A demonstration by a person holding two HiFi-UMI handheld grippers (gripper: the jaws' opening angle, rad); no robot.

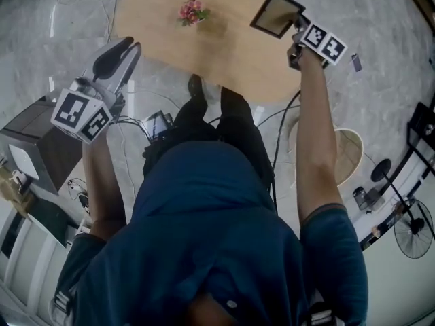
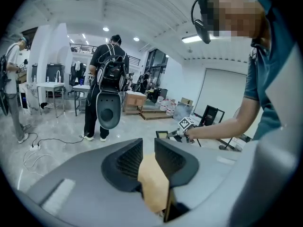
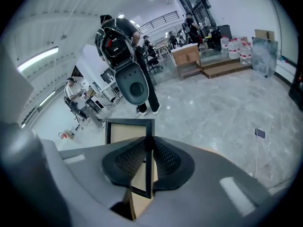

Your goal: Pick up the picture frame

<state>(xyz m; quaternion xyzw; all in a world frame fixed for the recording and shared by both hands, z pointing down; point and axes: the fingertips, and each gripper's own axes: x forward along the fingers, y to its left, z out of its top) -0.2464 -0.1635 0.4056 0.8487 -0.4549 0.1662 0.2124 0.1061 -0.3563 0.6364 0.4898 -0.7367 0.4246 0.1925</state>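
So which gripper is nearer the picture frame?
Right. The right gripper is clamped on the picture frame itself; the left gripper hangs open, well off to the side.

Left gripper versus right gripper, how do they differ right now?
The left gripper's jaws stand apart with nothing between them; the right gripper's jaws are shut on the picture frame's edge. The left gripper hangs by the table's left edge; the right gripper holds the frame up by its right end. Both carry marker cubes.

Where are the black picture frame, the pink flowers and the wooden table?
black rectangular picture frame (image 1: 276,15), head view, middle of its panel
small pink flower bunch (image 1: 192,11), head view, on the blossoms
light wooden table (image 1: 224,53), head view, bare top
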